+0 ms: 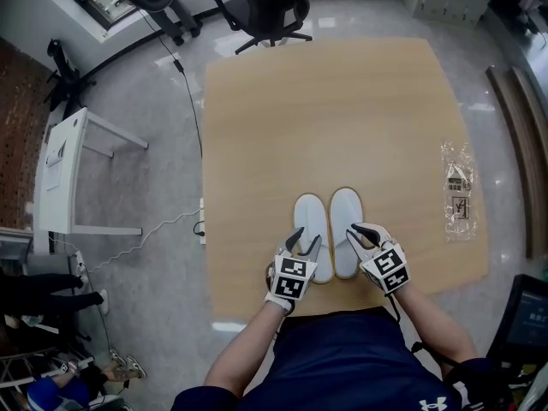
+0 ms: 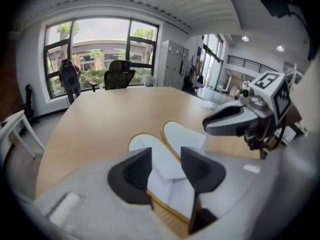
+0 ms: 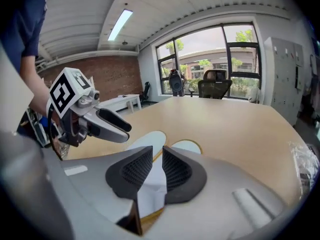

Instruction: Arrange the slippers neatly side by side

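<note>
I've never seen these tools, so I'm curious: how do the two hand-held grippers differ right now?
The left gripper's jaws stand wide apart; the right gripper's jaws leave only a narrow gap. The left gripper hovers over the left slipper's heel end, the right gripper over the right slipper's. Both point downward and neither grips a slipper; the pair lies side by side on the table.

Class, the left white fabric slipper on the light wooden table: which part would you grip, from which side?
Probably the raised upper at the near end of the left white fabric slipper, from the table's near edge: it stands above the flat sole, and the right white slipper lies close alongside.
</note>
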`<state>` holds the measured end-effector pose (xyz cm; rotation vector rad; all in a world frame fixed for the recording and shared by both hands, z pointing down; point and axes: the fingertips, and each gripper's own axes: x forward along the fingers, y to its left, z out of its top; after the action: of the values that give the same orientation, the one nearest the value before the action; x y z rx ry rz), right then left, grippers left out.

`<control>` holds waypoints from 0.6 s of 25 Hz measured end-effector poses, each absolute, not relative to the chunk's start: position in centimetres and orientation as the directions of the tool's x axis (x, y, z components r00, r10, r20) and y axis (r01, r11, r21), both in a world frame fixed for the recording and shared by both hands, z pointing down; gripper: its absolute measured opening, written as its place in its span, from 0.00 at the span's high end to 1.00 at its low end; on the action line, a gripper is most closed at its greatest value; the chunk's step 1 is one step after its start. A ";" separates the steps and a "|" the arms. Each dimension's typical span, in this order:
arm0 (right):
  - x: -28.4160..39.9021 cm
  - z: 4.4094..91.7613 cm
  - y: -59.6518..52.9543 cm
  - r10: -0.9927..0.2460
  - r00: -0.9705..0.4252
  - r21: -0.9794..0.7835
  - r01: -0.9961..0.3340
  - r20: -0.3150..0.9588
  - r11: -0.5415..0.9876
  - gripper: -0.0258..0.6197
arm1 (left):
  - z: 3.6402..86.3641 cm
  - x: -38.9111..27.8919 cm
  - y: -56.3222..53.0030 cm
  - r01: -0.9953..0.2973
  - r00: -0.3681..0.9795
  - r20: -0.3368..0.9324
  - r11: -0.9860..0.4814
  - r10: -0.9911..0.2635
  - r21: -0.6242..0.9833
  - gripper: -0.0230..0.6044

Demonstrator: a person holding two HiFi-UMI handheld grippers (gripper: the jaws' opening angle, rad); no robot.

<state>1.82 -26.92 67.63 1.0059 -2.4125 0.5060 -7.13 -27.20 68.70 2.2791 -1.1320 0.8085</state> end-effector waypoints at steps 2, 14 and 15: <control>2.2 65.7 -27.3 -0.595 -0.621 -0.181 -0.754 0.510 0.631 0.91 | 64.9 -6.4 -27.4 -0.820 0.534 0.609 -0.533 -0.586 0.207 0.73; 1.8 53.3 -28.1 -0.711 -0.653 -0.216 -0.757 0.260 0.616 0.94 | 52.6 -3.6 -26.6 -0.757 0.650 0.323 -0.623 -0.688 0.197 0.96; 1.7 52.7 -28.1 -0.717 -0.652 -0.215 -0.758 0.246 0.616 0.94 | 51.9 -3.4 -26.5 -0.751 0.657 0.308 -0.632 -0.688 0.191 0.96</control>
<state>1.70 -28.10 52.65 1.2398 -2.7003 0.4554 -3.36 -26.45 51.94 2.5743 -1.1495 0.2971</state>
